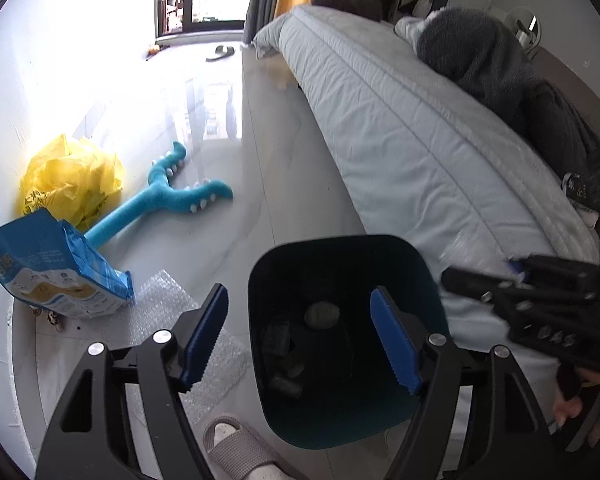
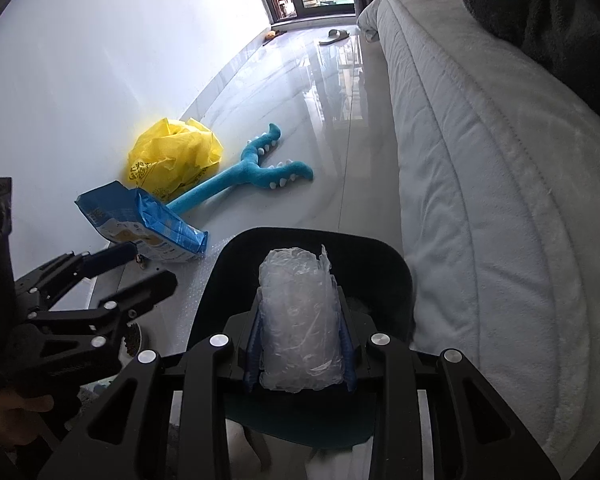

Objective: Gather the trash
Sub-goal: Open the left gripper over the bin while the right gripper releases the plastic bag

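Your right gripper pinches a light, squashy bubble wrap roll across its middle above the dark bin, while your left gripper hangs wide open and empty over it.

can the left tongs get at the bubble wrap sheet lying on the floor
Probably yes: the left tongs are open and empty, and the bubble wrap sheet lies uncovered just left of the bin, with only the blue bag at its edge.
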The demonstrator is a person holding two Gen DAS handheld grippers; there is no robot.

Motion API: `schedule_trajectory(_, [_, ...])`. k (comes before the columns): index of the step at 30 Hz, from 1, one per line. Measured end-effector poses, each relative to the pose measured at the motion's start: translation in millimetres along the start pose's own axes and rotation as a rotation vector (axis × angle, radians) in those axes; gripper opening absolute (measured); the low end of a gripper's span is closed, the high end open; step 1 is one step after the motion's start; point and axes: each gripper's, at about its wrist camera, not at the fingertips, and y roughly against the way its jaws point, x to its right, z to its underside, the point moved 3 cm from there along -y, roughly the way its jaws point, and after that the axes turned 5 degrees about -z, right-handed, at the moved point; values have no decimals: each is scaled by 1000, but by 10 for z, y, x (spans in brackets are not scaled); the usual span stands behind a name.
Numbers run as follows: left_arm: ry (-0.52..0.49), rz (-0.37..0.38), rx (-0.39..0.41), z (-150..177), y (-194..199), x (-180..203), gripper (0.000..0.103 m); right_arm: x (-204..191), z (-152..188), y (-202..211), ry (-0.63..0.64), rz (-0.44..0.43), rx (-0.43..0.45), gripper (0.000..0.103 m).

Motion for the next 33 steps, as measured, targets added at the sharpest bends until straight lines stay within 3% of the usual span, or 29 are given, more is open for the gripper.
schedule_trajectory(11, [-44, 8, 168, -149, 358, -11, 87, -42, 125, -439, -18, 5, -127, 33])
schedule_trajectory(17, [-8, 30, 272, -278, 611, -94, 91, -83, 150, -590, -4, 19, -160, 35])
schedule_trajectory(20, [16, 20, 317, -332, 733, -148, 93, -82, 179, -647, -2, 25, -180, 43])
schedule_trajectory(22, [17, 7, 349, -373, 818, -162, 93, -90, 191, -676, -2, 21, -185, 58])
schedule_trajectory(33, [45, 43, 439, -512, 1117, -96, 94, -142, 182, -626, 44, 43, -175, 63])
